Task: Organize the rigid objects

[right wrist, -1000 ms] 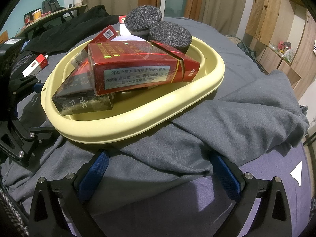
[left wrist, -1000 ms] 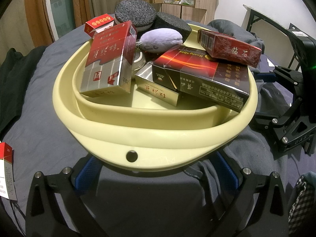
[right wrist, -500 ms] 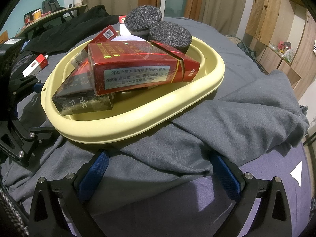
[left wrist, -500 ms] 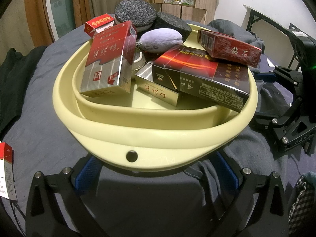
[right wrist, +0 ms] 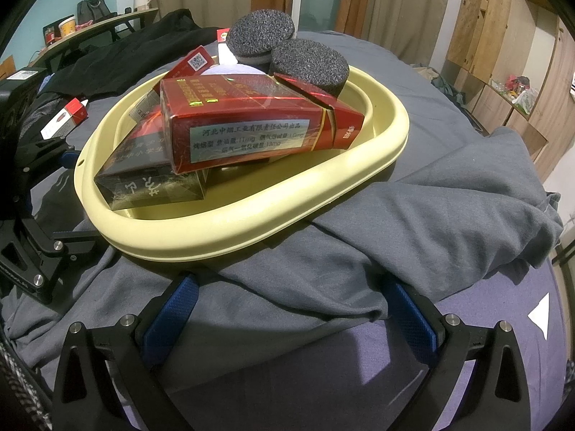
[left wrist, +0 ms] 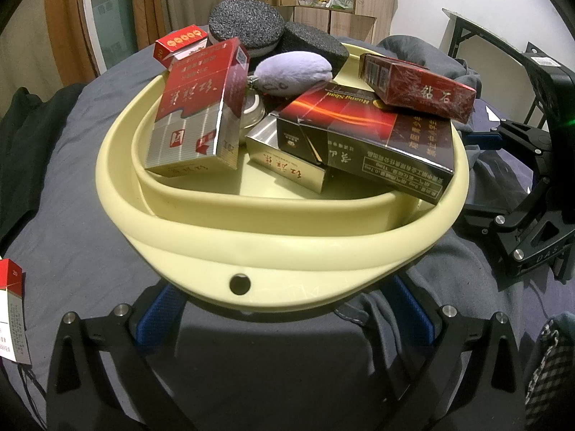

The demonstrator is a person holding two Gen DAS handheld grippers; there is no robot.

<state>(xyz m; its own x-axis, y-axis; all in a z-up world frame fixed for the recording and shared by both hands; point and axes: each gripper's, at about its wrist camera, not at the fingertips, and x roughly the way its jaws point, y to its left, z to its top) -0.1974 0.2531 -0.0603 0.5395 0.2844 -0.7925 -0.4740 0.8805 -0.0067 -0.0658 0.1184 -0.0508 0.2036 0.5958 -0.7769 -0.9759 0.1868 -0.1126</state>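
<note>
A pale yellow basin (left wrist: 287, 248) sits on a grey cloth-covered surface and also shows in the right wrist view (right wrist: 251, 219). It holds several cigarette boxes: a red and silver one (left wrist: 196, 115), a dark red carton (left wrist: 370, 136), a red box on top (left wrist: 417, 86) and a gold one (left wrist: 287, 160). A lilac plush (left wrist: 293, 73) and two dark round sponges (left wrist: 246, 27) lie at its far side. My left gripper (left wrist: 287, 305) is open and empty at the basin's near rim. My right gripper (right wrist: 287, 301) is open and empty over the grey cloth.
A loose red and white cigarette box (left wrist: 12, 309) lies at the left edge of the left wrist view, and another (right wrist: 64, 118) lies beyond the basin in the right wrist view. A folded grey garment (right wrist: 449, 208) lies by the basin. Dark clothes (right wrist: 118, 57) lie behind.
</note>
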